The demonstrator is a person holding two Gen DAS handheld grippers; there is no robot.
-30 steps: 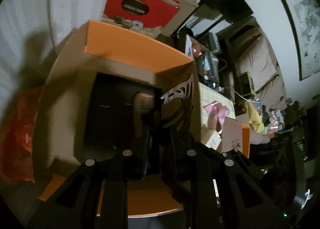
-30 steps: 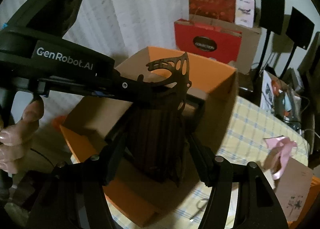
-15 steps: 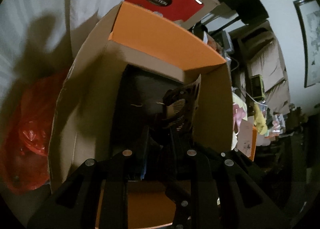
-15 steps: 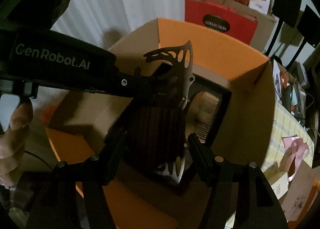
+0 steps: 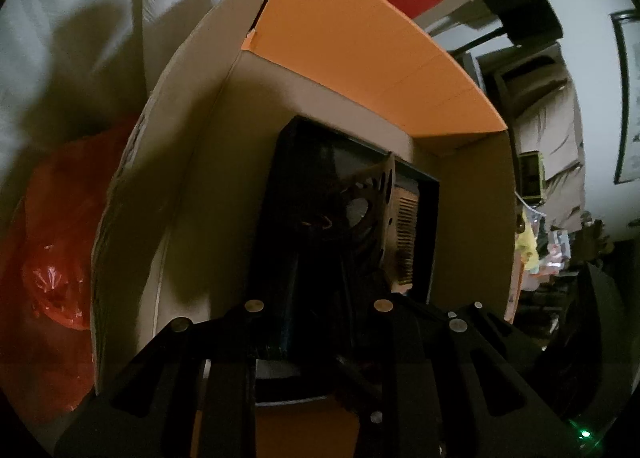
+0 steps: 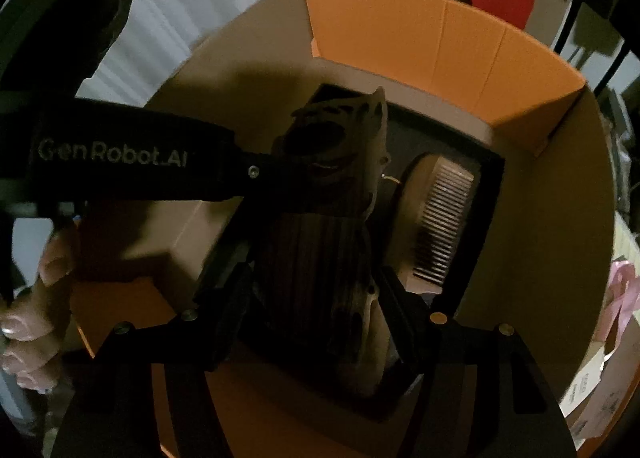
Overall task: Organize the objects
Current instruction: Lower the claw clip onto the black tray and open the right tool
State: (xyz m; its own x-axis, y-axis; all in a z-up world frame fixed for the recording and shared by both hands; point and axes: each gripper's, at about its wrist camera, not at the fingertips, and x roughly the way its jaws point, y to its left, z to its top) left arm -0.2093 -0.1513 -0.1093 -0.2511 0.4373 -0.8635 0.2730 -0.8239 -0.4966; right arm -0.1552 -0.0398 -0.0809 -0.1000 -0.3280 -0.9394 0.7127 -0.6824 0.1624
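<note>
1. Orange cardboard box (image 6: 440, 38): open top, flaps up, straight below and ahead of both my tongs; its walls ring them in both views.
2. Red plastic bag (image 5: 48, 258): outside the box, far left of my left tongs.
3. Black tray (image 6: 490, 178): lies on the box floor, right under both tongs.
4. Left tongs (image 5: 320, 258): narrow, pinching the carved top end of the fan. In the right wrist view they come in from the left, with a hand (image 6: 32, 318) on the grip.
5. Right tongs (image 6: 316, 270): set mid-wide, pads on either side of the fan's ribbed body, holding it.
6. Fan (image 6: 340, 138): dark wood, folded, openwork guard, carried by both tongs, hanging over the tray's left part. I cannot tell if it touches the tray.
7. Wooden comb (image 6: 436, 218): flat in the tray, just right of the fan and the right tongs, apart from both.
8. Pink ribbon (image 6: 624, 290): outside the box, far right of the right tongs.
</note>
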